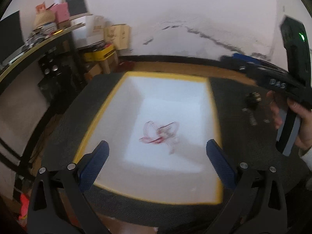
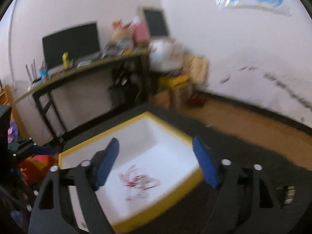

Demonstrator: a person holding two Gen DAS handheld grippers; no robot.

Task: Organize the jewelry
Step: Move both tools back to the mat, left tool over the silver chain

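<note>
A white box with a yellow rim rests on a dark mat. On its floor lies a tangle of red and clear jewelry. My left gripper hovers open above the near part of the box, nothing between its blue fingers. My right gripper is open too and empty, above the box from the right side; in the left wrist view its black body shows at the right, held by a hand. More small jewelry pieces lie on the mat right of the box.
The dark mat covers the table around the box. A black-framed desk loaded with clutter and a monitor stands at the left. Cardboard and yellow boxes sit on the floor by the white wall.
</note>
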